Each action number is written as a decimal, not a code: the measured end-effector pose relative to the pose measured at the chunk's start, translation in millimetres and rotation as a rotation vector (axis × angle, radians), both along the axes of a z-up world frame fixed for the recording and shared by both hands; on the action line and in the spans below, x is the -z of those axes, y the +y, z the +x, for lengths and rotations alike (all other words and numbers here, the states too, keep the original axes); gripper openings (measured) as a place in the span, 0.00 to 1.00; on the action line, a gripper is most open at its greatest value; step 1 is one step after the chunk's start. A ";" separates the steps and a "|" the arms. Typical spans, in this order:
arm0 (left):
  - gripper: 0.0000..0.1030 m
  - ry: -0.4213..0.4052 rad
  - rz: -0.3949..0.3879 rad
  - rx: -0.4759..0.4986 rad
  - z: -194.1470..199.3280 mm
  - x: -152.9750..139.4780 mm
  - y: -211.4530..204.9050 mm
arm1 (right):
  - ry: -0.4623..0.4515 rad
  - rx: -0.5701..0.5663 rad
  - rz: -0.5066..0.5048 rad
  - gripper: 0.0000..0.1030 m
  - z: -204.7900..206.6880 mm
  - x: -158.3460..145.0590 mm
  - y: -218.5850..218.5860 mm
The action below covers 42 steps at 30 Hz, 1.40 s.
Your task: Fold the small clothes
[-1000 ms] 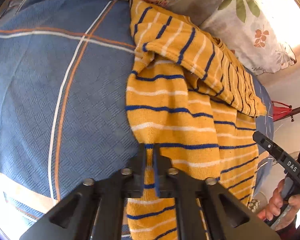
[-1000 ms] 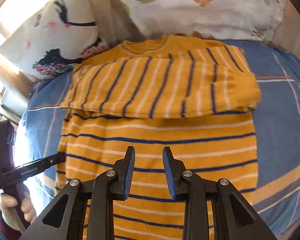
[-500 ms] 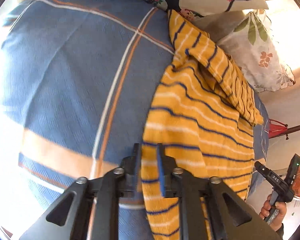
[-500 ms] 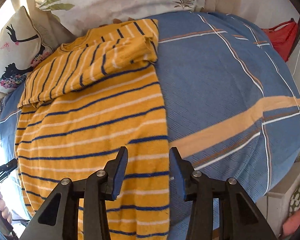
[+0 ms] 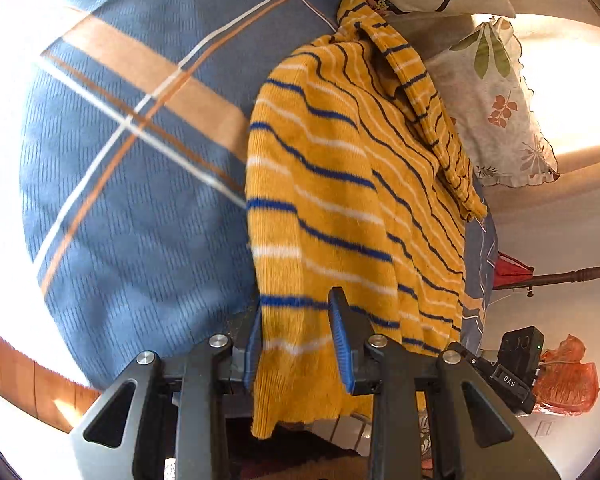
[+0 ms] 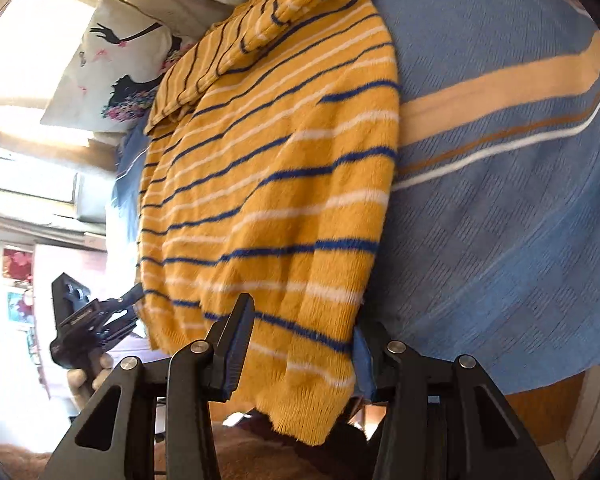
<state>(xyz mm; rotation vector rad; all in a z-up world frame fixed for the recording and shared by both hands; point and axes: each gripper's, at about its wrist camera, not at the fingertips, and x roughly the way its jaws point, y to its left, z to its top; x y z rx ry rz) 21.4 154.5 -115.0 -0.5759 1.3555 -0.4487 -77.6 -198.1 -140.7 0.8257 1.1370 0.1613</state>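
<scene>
- Folding half done: the sweater's (image 5: 332,200) sleeves lie across its chest; hem fold remains.
- Left tool (image 5: 298,340) and right tool (image 6: 300,344) straddle the hem corners, jaws parted, ungripped.

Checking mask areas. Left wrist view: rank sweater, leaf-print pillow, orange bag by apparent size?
1. sweater, fills the centre.
2. leaf-print pillow.
3. orange bag.
The sweater is nearest the camera; the bag is partly cropped, so true sizes are unsure.

Yellow sweater (image 5: 332,208) with blue and white stripes, sleeves folded in, hem overhanging bed edge
</scene>
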 end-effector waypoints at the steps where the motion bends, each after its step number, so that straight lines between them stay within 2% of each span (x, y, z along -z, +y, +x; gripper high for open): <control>1: 0.29 -0.001 -0.002 -0.001 -6.8 -0.6 -0.2 | -0.005 -0.009 0.034 0.47 -4.5 2.4 -0.1; 4: 0.29 -0.008 -0.012 0.007 -22.5 -2.0 -5.0 | -0.017 -0.033 0.121 0.47 -15.4 10.2 -3.5; 6: 0.29 -0.006 -0.024 0.007 -30.2 -0.9 -8.2 | -0.022 -0.048 0.144 0.47 -16.6 11.8 -1.1; 11: 0.32 -0.028 -0.007 -0.016 -36.8 -3.1 -11.7 | -0.008 -0.140 0.097 0.47 -16.7 11.9 17.8; 12: 0.23 -0.028 0.020 -0.020 -36.2 -3.8 -12.2 | -0.004 -0.154 0.079 0.37 -16.9 12.0 21.6; 13: 0.07 -0.028 0.063 -0.026 -35.2 -4.6 -13.2 | 0.003 -0.163 0.045 0.11 -15.6 12.2 25.7; 14: 0.07 -0.024 0.087 -0.033 -34.6 -4.9 -12.4 | 0.017 -0.172 0.013 0.08 -13.4 13.4 28.3; 17: 0.07 -0.039 0.098 -0.098 -37.0 -14.6 0.0 | -0.005 -0.173 0.002 0.08 -13.7 9.6 23.6; 21: 0.07 -0.090 0.087 -0.138 -51.3 -42.2 15.4 | -0.072 -0.254 0.026 0.07 -26.0 -15.7 24.5; 26: 0.07 -0.121 0.068 -0.122 -79.2 -69.2 11.0 | -0.113 -0.342 0.017 0.06 -49.5 -42.8 20.9; 30: 0.07 -0.120 0.099 -0.099 -90.6 -67.6 -4.1 | -0.092 -0.326 0.020 0.06 -56.1 -37.1 12.6; 32: 0.07 -0.103 0.103 -0.103 -88.3 -60.5 -7.4 | -0.075 -0.290 0.052 0.06 -52.0 -27.6 8.6; 35: 0.07 -0.096 0.093 -0.126 -79.5 -60.7 -7.5 | -0.088 -0.251 0.062 0.06 -45.9 -30.0 -0.6; 39: 0.07 -0.167 0.108 -0.120 -58.8 -82.7 -10.4 | -0.136 -0.237 0.061 0.06 -18.0 -49.1 -5.5; 42: 0.07 -0.230 0.120 -0.108 -24.1 -102.6 -20.4 | -0.194 -0.225 0.049 0.06 9.8 -72.6 -10.2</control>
